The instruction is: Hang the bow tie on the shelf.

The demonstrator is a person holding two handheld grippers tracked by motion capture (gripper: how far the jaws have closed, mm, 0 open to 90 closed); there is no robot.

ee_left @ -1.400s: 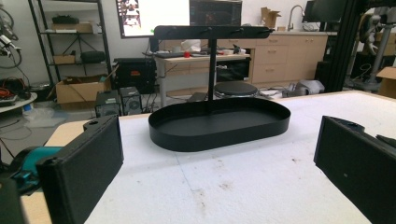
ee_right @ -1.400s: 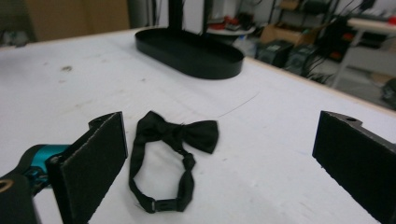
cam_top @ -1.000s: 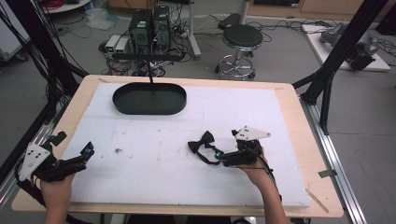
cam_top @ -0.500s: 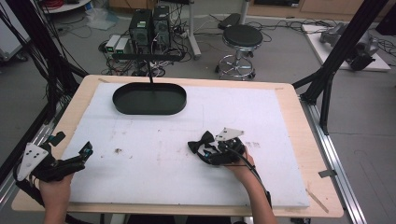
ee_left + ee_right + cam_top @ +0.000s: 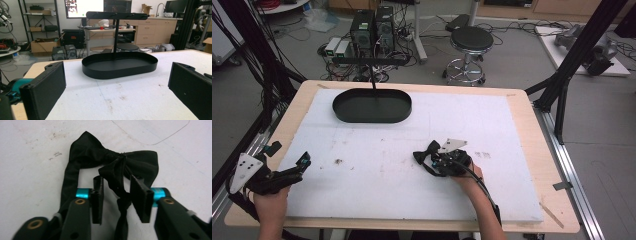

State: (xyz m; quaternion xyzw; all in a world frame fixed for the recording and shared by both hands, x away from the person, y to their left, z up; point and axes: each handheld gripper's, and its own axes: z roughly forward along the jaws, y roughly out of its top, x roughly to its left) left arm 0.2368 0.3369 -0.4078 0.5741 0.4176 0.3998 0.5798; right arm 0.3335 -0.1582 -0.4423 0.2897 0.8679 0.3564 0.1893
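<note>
While the left hand is keeping its place at the near left corner, the right hand is working on a black bow tie.

Change since a second ago: the right gripper (image 5: 431,161) is sitting farther left and lower than before, now right at the bow tie (image 5: 428,151); the bow tie, the tray and the left gripper (image 5: 287,172) are lying where they were.

Right jaws: they have just been closing, now standing narrow with a gap showing. In the right gripper view a strap (image 5: 121,202) of the bow tie is running between the two pads (image 5: 98,198); the pads are not yet pressing it, so nothing is grasped.

Left jaws: standing wide apart and released, with bare white table cover (image 5: 130,100) between them.

Bow tie: lying flat on the white cover, near the table's middle, slightly right of centre.

Tray: a black oval tray (image 5: 371,116) with an upright post is standing at the far side, well apart from both grippers.
</note>
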